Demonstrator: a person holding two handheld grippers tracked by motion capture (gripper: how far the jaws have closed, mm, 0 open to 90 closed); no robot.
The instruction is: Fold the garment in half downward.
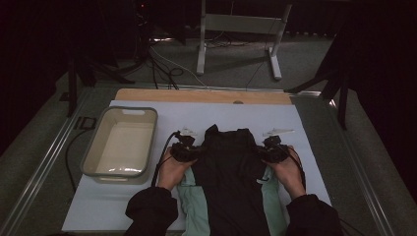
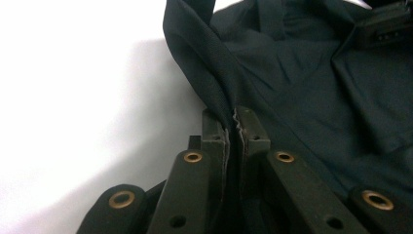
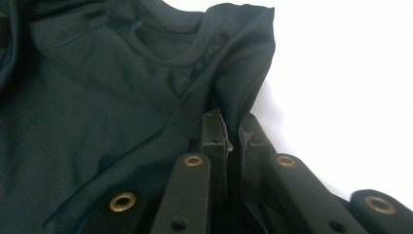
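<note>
High view: a dark shirt lies on the white desk, over a pale green garment, with a grey tub just to its left. The left hand-held gripper pinches the shirt's left edge, its jaws closed on a fold of the cloth. The right hand-held gripper clamps the opposite edge, jaws closed on the fabric near the collar.
</note>
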